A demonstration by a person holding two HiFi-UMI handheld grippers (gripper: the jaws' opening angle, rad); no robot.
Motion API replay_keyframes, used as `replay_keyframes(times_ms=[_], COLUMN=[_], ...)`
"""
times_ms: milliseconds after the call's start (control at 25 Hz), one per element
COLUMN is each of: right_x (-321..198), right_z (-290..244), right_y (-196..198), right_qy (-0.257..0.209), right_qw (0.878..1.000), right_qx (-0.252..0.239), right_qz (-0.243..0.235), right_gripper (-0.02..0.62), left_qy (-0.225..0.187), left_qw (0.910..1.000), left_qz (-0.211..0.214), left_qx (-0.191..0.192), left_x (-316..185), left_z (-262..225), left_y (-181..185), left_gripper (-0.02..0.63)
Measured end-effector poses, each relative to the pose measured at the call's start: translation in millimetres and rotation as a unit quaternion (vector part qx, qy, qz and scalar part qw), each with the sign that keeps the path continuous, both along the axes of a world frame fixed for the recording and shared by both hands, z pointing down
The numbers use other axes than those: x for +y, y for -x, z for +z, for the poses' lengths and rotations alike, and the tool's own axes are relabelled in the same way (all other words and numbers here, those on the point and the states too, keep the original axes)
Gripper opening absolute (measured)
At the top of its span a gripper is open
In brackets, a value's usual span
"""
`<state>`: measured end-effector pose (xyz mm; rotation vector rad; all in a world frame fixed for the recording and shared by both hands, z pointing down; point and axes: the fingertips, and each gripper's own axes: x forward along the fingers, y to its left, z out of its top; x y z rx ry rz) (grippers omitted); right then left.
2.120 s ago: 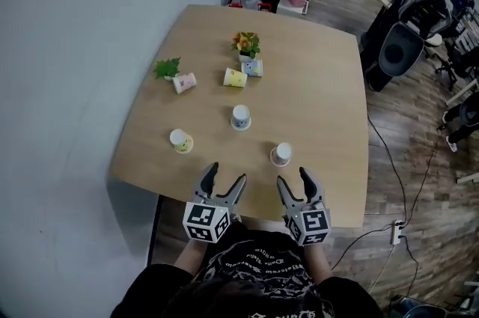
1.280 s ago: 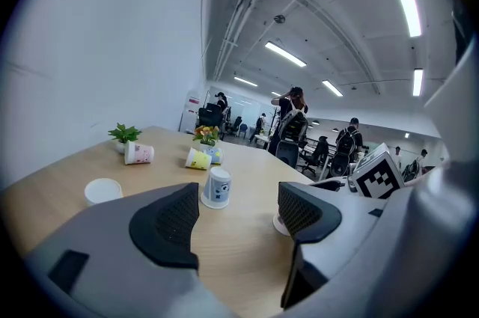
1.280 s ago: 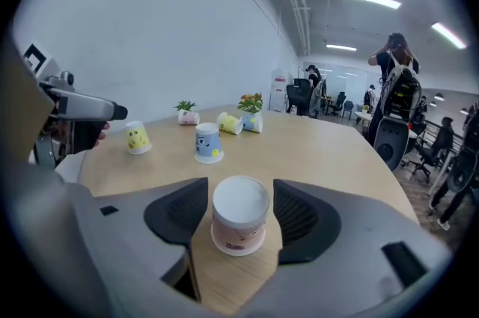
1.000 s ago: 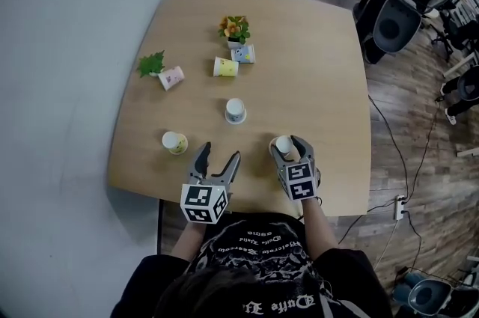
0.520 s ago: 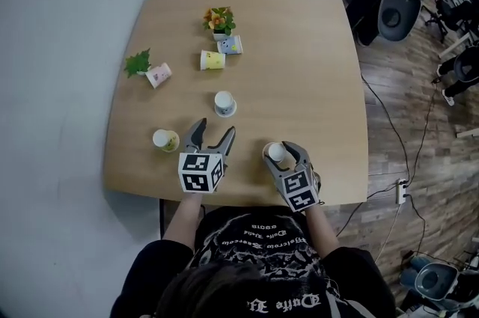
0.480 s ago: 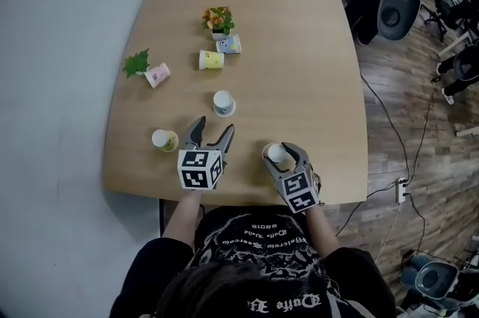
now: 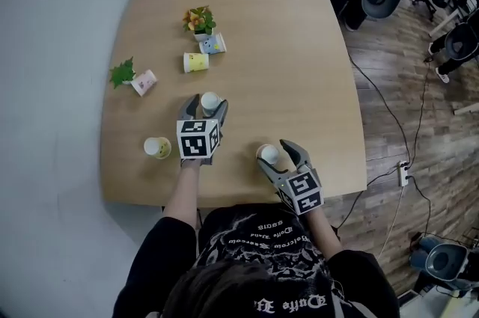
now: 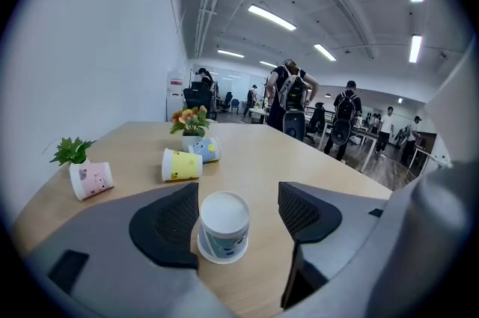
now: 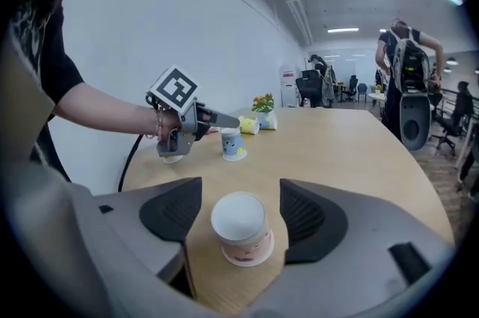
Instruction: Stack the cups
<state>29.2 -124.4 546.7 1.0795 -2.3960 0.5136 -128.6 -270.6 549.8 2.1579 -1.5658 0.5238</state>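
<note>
The left tool (image 7: 208, 107) reaches out over the middle of the light wooden tabletop (image 7: 299, 69), its jaws spread wide around an upside-down white paper cup with a blue print (image 8: 223, 227). That cup stands on its rim between the black ribbed pads (image 8: 168, 223). It sits just beside the left-hand pad, though I cannot tell whether it touches. A clear gap separates it from the other pad, so the tool is open and grips nothing.

The right tool (image 7: 274, 153) is close to the near edge of the tabletop. Its jaws have just been opening and now stand apart on either side of an upside-down white paper cup with a pink print (image 9: 241, 228). This cup rests on the tabletop with a gap to each pad.

An upright paper cup with a yellow side (image 7: 157, 148) stands to the left of the left tool's marker cube (image 7: 196, 138). Farther back, a pink-printed paper cup (image 7: 144, 82) lies on its side beside a small green plant (image 7: 121, 72). A yellow paper cup (image 7: 195, 62) and a pale blue paper cup (image 7: 213, 46) lie on their sides near a small pot of orange flowers (image 7: 199, 19). None of the six cups sits inside another.
</note>
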Motion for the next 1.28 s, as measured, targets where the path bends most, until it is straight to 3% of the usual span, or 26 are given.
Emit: replay_keyframes(times_ms=[160, 280, 400, 840, 1280], right_x=[-7.0, -11.9, -16.2, -13.8, -0.9], right_z=[-10.1, -17.1, -19.6, -17.8, -15.3], right_y=[-14.0, -27.0, -37.8, -52.6, -60.3], right_qy=[-0.004, -0.010, -0.012, 0.002, 0.001], right_qw=[0.999, 0.998, 0.996, 0.990, 0.989], right_qx=[-0.023, -0.039, -0.043, -0.092, -0.094], right_qz=[0.028, 0.055, 0.071, 0.108, 0.112], right_gripper=[0.341, 0.341, 0.341, 0.340, 0.339], left_qy=[0.031, 0.054, 0.068, 0.060, 0.052], left_qw=[0.9987, 0.9973, 0.9965, 0.9910, 0.9844], left_qz=[0.006, -0.010, -0.011, 0.108, 0.168], left_qx=[-0.041, -0.049, -0.047, -0.050, -0.005], left_x=[-10.0, -10.9, -9.2, 46.1, 129.1], left_z=[18.2, 30.5, 36.3, 36.2, 32.4], left_y=[-0.8, 5.9, 8.9, -27.2, -61.9], left_gripper=[0.341, 0.337, 0.253, 0.250, 0.250])
